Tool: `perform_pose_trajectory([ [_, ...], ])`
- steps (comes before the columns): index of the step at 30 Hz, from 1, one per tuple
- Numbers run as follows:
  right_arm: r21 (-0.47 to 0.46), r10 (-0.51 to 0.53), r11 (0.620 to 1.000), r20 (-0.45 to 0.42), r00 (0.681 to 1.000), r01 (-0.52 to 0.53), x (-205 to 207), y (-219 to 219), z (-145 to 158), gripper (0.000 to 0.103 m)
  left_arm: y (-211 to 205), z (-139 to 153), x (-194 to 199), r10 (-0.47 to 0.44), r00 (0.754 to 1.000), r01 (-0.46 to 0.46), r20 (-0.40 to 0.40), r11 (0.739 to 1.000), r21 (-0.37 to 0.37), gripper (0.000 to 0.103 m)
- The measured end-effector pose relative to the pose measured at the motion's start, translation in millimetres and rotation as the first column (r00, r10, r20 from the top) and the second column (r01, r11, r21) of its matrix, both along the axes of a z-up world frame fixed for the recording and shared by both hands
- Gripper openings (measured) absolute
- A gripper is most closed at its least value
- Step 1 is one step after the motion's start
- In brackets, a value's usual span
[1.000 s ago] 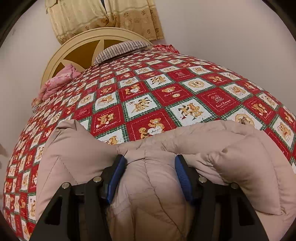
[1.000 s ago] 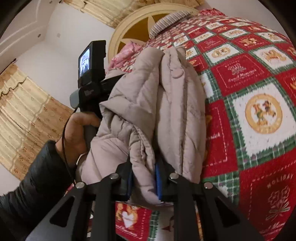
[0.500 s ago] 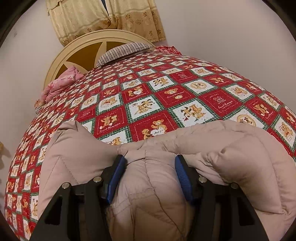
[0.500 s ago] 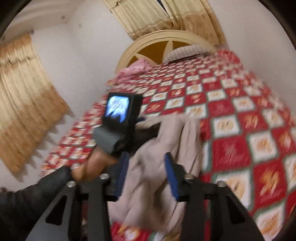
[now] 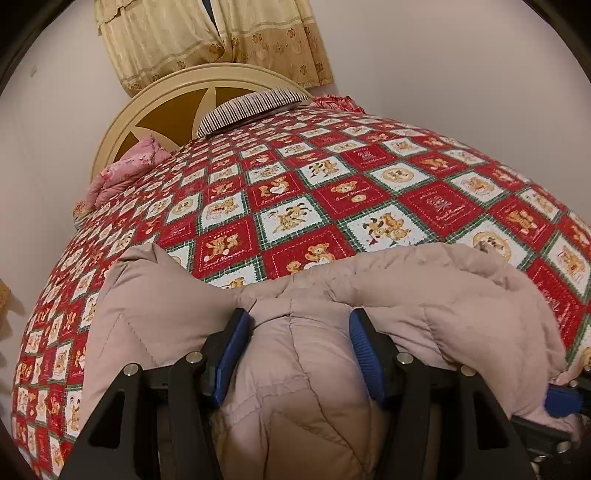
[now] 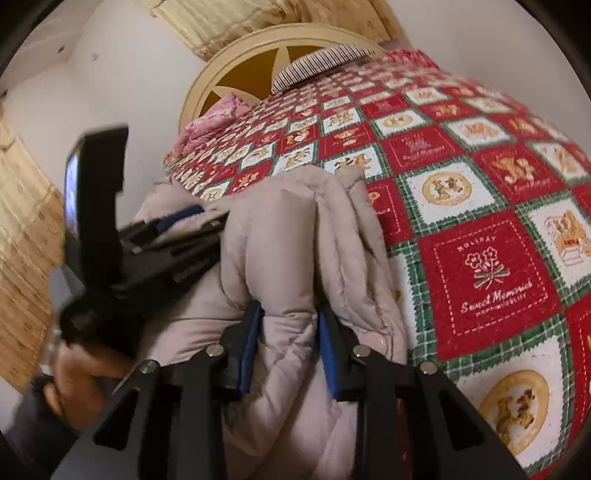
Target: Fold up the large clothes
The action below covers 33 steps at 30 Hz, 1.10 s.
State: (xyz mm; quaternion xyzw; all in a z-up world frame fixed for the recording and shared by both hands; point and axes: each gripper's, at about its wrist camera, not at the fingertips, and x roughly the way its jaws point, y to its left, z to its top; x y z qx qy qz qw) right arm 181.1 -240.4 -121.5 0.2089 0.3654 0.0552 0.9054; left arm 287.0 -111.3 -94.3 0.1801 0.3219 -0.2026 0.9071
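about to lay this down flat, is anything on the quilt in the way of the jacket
Nothing visible. Both the left gripper and the right gripper are already clamped on the beige puffer jacket, and the quilt ahead is bare up to the striped pillow and the pink bedding.

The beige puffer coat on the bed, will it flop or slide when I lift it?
The puffer coat will probably sag: it bulges softly around the right gripper and left gripper. Its puffy quilting suggests it is light for its bulk. The smooth shell may slip on the quilt.

White walls [image 5: 443, 55], beige curtains [image 5: 207, 33], cream round headboard [image 5: 177, 96] behind a quilted bed [image 5: 332, 192].
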Motion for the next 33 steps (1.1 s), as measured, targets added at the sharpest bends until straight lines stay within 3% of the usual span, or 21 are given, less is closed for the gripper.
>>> perform_pose_trajectory([
  [4,-0.092,-0.005,0.996,0.010,1.000,0.006,-7,12,6,0.030,38,30,-13,0.021,0.999,-0.030,-0.045,0.980,-0.199,0.058],
  [5,-0.086,-0.007,0.996,0.012,1.000,0.008,-9,11,6,0.030,57,42,-19,0.050,0.997,-0.063,-0.058,0.963,-0.262,0.058],
  [8,-0.051,-0.014,0.999,0.014,1.000,0.014,-10,6,5,0.031,103,61,-32,0.157,0.985,-0.171,-0.068,0.925,-0.339,0.079],
  [10,-0.048,-0.014,0.999,0.013,1.000,0.014,-7,5,6,0.031,142,66,-41,0.255,0.965,-0.256,-0.057,0.885,-0.389,0.081],
  [12,-0.040,-0.014,0.999,0.013,1.000,0.015,-9,5,6,0.031,173,60,-41,0.335,0.935,-0.350,-0.112,0.838,-0.419,0.083],
  [15,-0.028,-0.018,0.999,0.017,1.000,0.019,-11,5,7,0.031,182,31,-29,0.285,0.919,-0.380,-0.270,0.821,-0.426,0.083],
  [17,-0.025,-0.018,1.000,0.018,1.000,0.019,-11,4,7,0.031,171,13,-24,0.238,0.915,-0.370,-0.326,0.818,-0.441,0.083],
  [19,-0.022,-0.022,1.000,0.017,1.000,0.023,-12,4,8,0.032,166,3,-22,0.212,0.919,-0.355,-0.331,0.810,-0.466,0.084],
  [23,0.010,-0.021,1.000,0.019,1.000,0.020,-14,-1,10,0.037,169,-7,-13,0.167,0.898,-0.370,-0.407,0.787,-0.495,0.090],
  [26,0.004,0.004,1.000,-0.021,1.000,-0.004,-11,-3,19,0.042,172,-10,-12,0.144,0.902,-0.353,-0.408,0.790,-0.502,0.090],
  [29,-0.045,0.002,0.999,-0.030,1.000,-0.003,-10,-6,38,0.069,170,-8,-12,0.140,0.906,-0.341,-0.399,0.801,-0.492,0.090],
  [31,-0.093,-0.027,0.995,0.003,1.000,0.027,-8,-9,51,0.103,171,-8,-12,0.137,0.908,-0.335,-0.395,0.805,-0.489,0.090],
  [33,-0.140,-0.035,0.989,0.027,0.999,0.039,-4,-10,55,0.103,171,-9,-11,0.126,0.910,-0.326,-0.394,0.806,-0.494,0.090],
])
